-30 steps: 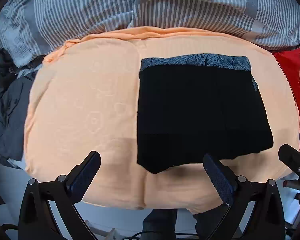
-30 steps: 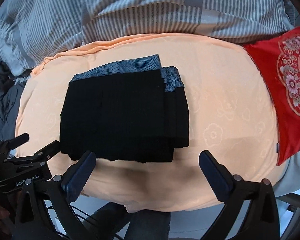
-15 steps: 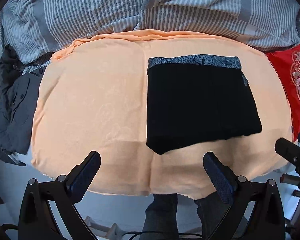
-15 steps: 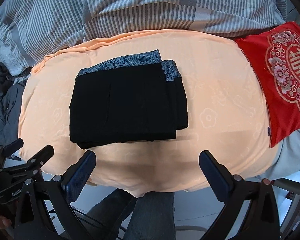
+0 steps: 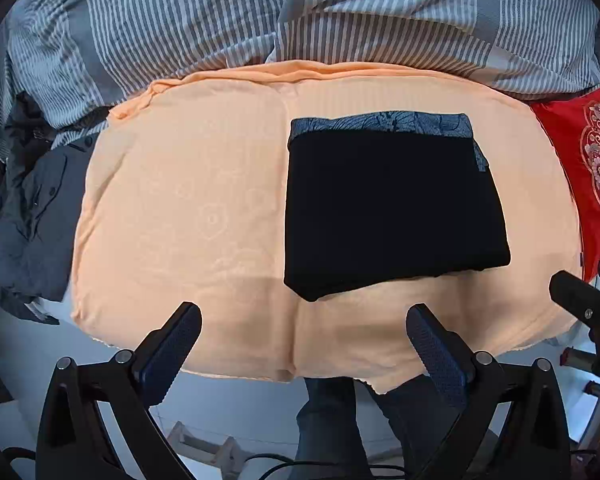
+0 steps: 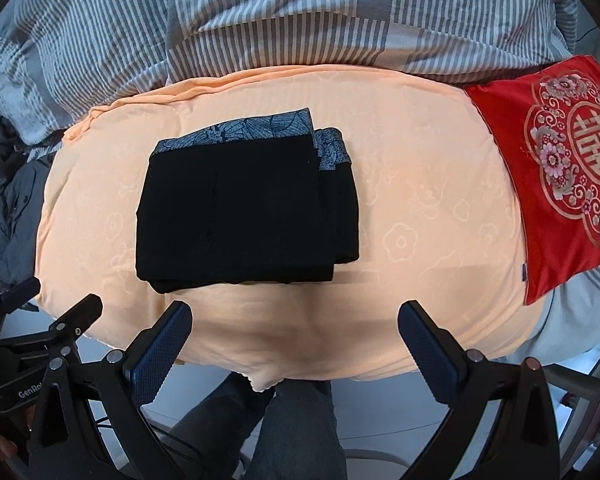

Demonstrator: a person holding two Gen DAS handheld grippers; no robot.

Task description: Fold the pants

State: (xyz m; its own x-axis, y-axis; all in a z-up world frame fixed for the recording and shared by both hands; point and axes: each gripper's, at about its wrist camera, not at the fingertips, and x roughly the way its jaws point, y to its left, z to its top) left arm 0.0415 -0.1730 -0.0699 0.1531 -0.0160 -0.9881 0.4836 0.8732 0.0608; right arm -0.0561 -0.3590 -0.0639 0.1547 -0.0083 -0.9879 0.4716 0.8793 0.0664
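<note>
My folded pants (image 5: 392,212) hide part of the peach cushion (image 5: 188,208) beneath; my right view's edge cuts the red pillow (image 6: 560,184) beside that cushion.

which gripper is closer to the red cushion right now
Right. The right gripper hangs off the bed's near edge with the red cushion ahead to its right. The left gripper sits further left, the cushion at its view's far right edge.
</note>
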